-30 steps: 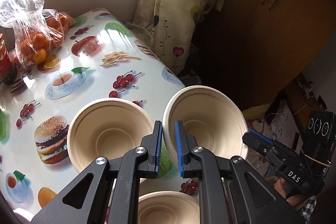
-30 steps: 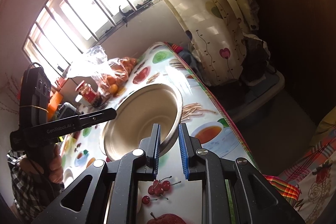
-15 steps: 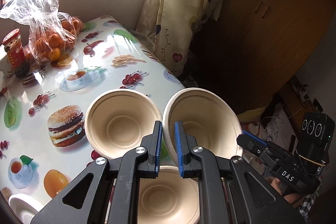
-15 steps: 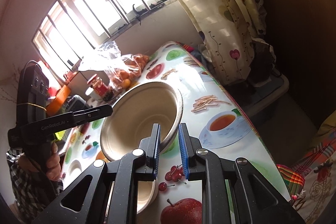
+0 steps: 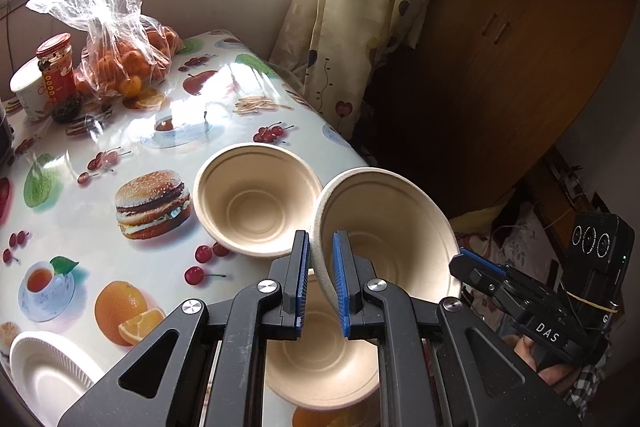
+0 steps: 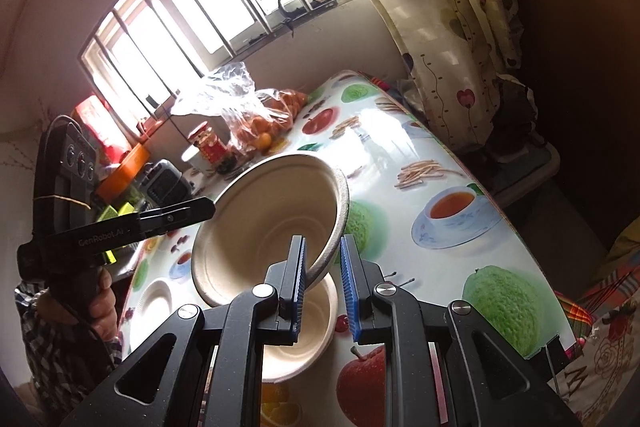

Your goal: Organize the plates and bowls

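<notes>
Both grippers pinch the rim of one beige paper bowl (image 5: 392,231), held tilted in the air over the table's right edge. My left gripper (image 5: 321,287) is shut on its left rim. My right gripper (image 6: 323,283) is shut on the opposite rim of the same bowl (image 6: 272,223). A second beige bowl (image 5: 256,203) stands upright on the table ahead of the left gripper. A third bowl (image 5: 324,355) sits on the table directly under the held one, also in the right wrist view (image 6: 304,335). A white plate (image 5: 48,375) lies at the near left.
The table (image 5: 100,235) has a glossy fruit-print cloth. A bag of oranges (image 5: 124,55), a red jar (image 5: 56,67) and a white cup (image 5: 26,91) stand at the far left. A curtain (image 5: 340,27) and dark wardrobe (image 5: 500,47) are beyond the right edge.
Both grippers have pulled back and up with the held bowl. The third bowl beneath it has come more into view, and the plate has appeared at the near left.
</notes>
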### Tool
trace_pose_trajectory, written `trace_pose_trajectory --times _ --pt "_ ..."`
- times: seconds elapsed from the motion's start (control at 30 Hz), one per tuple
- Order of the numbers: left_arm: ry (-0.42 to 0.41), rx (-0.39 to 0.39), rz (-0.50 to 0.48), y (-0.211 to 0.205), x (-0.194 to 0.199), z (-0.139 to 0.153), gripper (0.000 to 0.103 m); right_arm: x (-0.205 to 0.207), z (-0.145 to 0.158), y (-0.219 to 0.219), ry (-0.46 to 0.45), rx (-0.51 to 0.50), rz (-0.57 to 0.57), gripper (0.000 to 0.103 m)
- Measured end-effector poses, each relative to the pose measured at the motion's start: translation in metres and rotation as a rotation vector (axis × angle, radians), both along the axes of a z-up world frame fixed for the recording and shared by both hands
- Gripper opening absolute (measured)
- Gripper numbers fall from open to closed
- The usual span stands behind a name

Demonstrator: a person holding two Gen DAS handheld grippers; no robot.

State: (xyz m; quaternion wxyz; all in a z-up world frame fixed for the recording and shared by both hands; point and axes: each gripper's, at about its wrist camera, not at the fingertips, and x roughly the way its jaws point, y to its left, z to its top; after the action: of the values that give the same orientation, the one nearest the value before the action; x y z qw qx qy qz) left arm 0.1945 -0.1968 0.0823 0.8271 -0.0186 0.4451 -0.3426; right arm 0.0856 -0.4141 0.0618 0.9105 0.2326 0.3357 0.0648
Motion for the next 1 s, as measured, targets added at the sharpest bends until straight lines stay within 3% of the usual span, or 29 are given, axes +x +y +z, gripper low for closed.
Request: trace_pose_trajectory --times 1.0 --pt "0.083 0.009 0.058 0.05 -0.034 -0.049 0.013 -0.011 -0.038 0.044 0.088 -0.048 0.062 0.017"
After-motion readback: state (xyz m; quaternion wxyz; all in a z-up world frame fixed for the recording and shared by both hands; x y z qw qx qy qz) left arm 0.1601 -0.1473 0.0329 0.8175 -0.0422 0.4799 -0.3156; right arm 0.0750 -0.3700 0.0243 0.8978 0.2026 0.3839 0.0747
